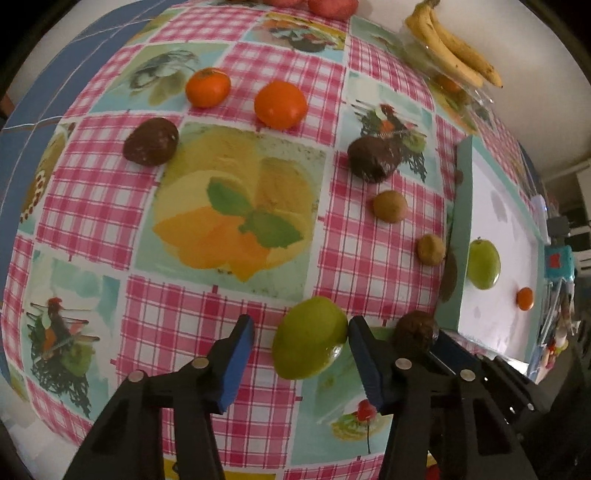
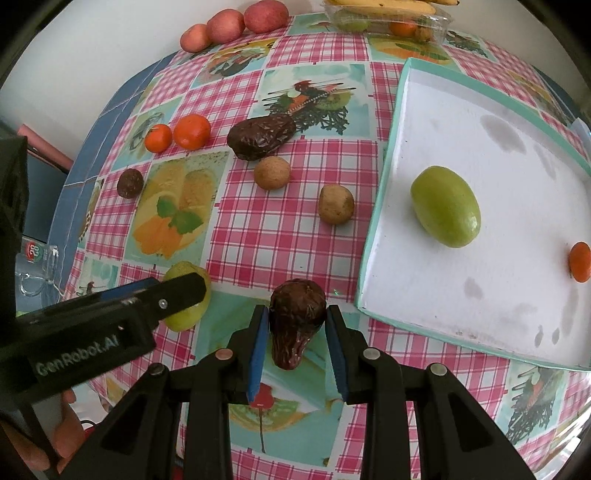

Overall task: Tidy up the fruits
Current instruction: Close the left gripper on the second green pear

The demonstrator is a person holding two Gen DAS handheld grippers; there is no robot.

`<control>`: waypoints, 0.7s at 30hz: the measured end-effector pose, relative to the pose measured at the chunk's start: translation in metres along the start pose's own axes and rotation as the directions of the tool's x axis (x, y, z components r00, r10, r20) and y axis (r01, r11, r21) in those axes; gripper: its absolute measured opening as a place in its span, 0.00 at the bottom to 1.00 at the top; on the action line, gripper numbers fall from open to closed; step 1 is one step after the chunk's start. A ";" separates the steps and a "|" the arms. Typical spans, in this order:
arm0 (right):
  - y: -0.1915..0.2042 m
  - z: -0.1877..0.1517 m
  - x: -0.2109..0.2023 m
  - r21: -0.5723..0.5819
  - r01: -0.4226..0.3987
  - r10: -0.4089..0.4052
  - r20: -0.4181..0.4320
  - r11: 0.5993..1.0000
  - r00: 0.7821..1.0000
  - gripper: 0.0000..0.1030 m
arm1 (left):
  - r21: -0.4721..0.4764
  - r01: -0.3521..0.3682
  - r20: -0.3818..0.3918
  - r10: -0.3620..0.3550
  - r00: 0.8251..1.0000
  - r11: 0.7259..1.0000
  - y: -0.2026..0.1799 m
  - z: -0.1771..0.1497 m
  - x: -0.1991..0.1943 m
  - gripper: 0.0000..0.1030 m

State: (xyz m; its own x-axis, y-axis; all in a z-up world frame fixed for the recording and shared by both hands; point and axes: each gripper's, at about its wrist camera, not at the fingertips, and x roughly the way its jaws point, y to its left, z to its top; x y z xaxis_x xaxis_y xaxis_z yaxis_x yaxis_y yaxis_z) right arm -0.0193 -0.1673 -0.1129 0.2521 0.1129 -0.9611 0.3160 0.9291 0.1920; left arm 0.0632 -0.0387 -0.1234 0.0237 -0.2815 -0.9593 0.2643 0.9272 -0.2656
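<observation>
A green oval fruit [image 1: 310, 338] lies on the checked tablecloth between the fingers of my left gripper [image 1: 300, 325]. That gripper is open; its right pad touches the fruit and a gap shows at the left pad. My right gripper [image 2: 295, 332] is shut on a wrinkled dark brown date [image 2: 295, 321] just above the cloth, beside the near left corner of the teal-rimmed white tray [image 2: 384, 184]. In the tray lie another green fruit [image 2: 445, 206] and a small orange fruit [image 2: 580, 262]. The left gripper's finger [image 2: 177, 295] covers part of the green fruit in the right wrist view.
On the cloth lie two mandarins [image 1: 207, 86] [image 1: 280, 104], two dark fruits [image 1: 150, 141] [image 1: 375, 158] and two tan round fruits [image 1: 389, 206] [image 1: 430, 249]. Bananas [image 1: 454, 44] rest on a clear container at the back. Reddish fruits [image 2: 236, 24] line the wall.
</observation>
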 end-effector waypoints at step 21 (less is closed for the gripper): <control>0.004 0.004 -0.021 -0.012 -0.037 0.038 0.077 0.999 0.996 0.32 | -0.060 0.010 0.155 0.000 0.988 0.998 0.023 0.001 -0.038 0.43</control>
State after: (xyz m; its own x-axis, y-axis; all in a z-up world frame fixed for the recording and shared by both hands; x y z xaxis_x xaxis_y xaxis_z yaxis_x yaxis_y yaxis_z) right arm -0.0198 -0.1676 -0.0908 0.3337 0.1205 -0.9349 0.2953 0.9285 0.2251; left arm 0.0695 -0.0067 -0.0929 0.1725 -0.3168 -0.9327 0.2065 0.9375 -0.2802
